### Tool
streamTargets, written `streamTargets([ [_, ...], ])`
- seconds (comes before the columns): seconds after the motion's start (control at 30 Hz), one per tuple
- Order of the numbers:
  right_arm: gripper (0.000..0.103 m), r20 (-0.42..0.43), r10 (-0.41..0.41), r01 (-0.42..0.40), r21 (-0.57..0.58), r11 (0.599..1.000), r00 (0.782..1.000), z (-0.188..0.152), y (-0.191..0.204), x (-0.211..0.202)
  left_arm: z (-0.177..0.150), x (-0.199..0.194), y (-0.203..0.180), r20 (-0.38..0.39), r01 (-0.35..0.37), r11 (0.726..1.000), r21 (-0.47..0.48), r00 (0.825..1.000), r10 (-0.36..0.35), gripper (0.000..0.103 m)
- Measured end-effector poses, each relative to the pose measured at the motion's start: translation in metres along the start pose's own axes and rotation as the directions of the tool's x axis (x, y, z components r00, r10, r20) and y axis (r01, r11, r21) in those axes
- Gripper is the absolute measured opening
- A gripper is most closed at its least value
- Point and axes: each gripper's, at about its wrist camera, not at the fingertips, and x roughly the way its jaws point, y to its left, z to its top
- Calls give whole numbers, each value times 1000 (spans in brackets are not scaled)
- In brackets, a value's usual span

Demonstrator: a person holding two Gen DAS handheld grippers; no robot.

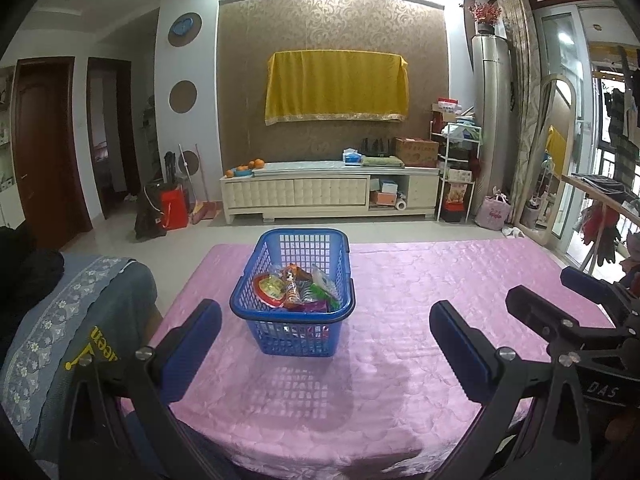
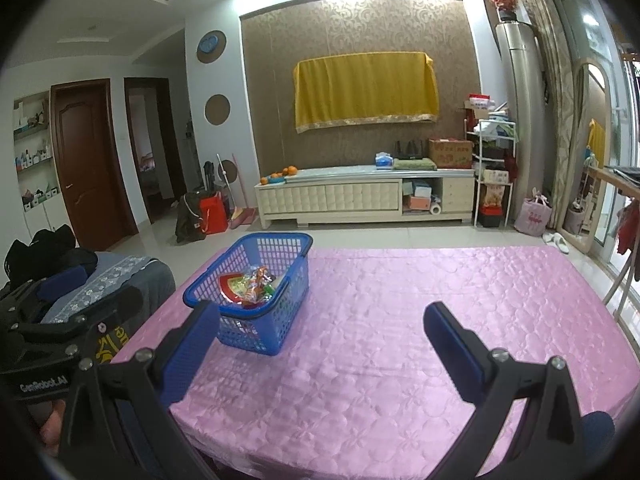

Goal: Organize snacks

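A blue plastic basket [image 1: 256, 308] stands on the pink quilted table [image 1: 400, 280]. It holds several snack packets [image 1: 296, 286] in red, orange and green wrappers. My left gripper [image 1: 326, 320] is open and empty, hovering just short of the basket. In the right wrist view the basket [image 2: 294, 280] sits ahead to the left, with the snack packets [image 2: 252, 286] inside. My right gripper [image 2: 322, 320] is open and empty above the bare cloth [image 2: 400, 320]. The right gripper also shows at the right edge of the left wrist view [image 1: 568, 292].
A chair with a blue-grey cover [image 1: 72, 320] stands at the table's left edge. Beyond the table are tiled floor, a cream TV cabinet [image 1: 328, 192] and a yellow-draped screen [image 1: 336, 84]. A shelf rack [image 1: 456, 168] and a mirror [image 1: 556, 160] stand at the right.
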Motion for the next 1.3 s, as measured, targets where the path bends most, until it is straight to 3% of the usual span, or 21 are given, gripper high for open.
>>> streamTargets([
  [1.3, 103, -38, 12, -12, 9, 1000, 999, 1, -3, 5, -4, 1, 8, -28, 9, 1000, -20, 1000, -10, 103],
])
